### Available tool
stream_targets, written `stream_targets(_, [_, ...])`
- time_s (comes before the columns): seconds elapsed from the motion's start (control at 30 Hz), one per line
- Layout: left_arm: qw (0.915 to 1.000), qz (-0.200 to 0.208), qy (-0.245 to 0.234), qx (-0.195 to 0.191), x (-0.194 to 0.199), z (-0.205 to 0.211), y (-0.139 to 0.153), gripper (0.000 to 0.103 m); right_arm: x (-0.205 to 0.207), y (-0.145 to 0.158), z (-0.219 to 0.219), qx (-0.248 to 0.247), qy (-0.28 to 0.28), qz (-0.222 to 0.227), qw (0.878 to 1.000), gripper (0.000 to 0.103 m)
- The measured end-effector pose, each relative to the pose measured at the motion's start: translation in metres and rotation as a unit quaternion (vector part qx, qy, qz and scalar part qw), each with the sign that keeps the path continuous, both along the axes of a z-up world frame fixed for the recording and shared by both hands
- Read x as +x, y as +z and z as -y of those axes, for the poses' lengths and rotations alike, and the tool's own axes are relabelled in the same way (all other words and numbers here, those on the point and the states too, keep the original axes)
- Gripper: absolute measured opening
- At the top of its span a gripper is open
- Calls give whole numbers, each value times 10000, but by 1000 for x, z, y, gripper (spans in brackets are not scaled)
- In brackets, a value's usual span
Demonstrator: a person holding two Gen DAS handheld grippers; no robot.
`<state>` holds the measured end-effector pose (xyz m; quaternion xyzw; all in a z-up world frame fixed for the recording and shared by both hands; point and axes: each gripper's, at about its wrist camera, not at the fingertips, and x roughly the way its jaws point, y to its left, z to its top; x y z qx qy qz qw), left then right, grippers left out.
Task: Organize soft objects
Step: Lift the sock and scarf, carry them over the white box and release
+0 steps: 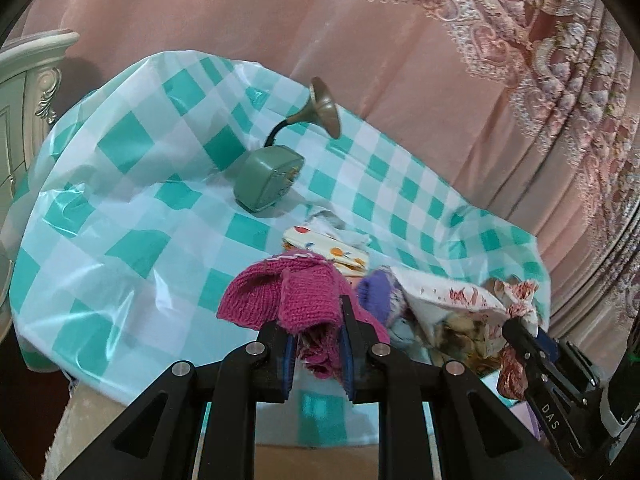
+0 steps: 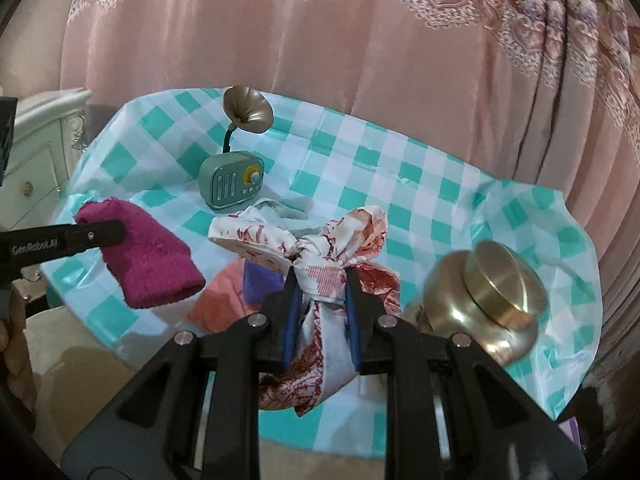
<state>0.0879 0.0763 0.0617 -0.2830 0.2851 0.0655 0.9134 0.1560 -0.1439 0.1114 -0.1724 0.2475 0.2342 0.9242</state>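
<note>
My left gripper (image 1: 318, 314) is shut on a magenta knitted piece (image 1: 288, 296), which hangs above the checked tablecloth (image 1: 132, 208); the right wrist view shows the same magenta knit (image 2: 150, 260) held by that gripper's finger (image 2: 96, 236). My right gripper (image 2: 320, 276) is shut on a white scarf with red print (image 2: 320, 264), bunched and lifted off the cloth. In the left wrist view that scarf (image 1: 452, 300) trails from the right gripper (image 1: 520, 328). Under them lie a purple cloth (image 1: 374, 292), a spotted cream cloth (image 1: 332, 250) and an orange-pink cloth (image 2: 218, 300).
A small green radio (image 2: 232, 184) with a brass horn (image 2: 250, 108) stands at the back of the table. A brass lidded jar (image 2: 492, 292) sits at the right. Pink curtains (image 2: 360, 60) hang behind, and a white cabinet (image 2: 44, 148) stands left.
</note>
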Motion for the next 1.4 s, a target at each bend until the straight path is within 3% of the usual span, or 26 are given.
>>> stream_targets(0.5, [9941, 220, -1057, 31, -5, 87, 29, 19, -30, 4, 103, 215, -731, -469, 9960, 24])
stream_targets(0.83, [9786, 234, -2040, 124, 13, 165, 45, 19, -27, -13, 210, 202, -1731, -812, 9813, 24])
stream_targets(1.07, [9546, 141, -2969, 197, 28, 239, 44, 19, -23, -29, 295, 176, -2598, -1058, 9597, 24])
stream_targets(1.4, [9131, -108, -4065, 284, 39, 330, 32, 19, -23, -42, 365, 226, -3176, -1268, 9394, 24])
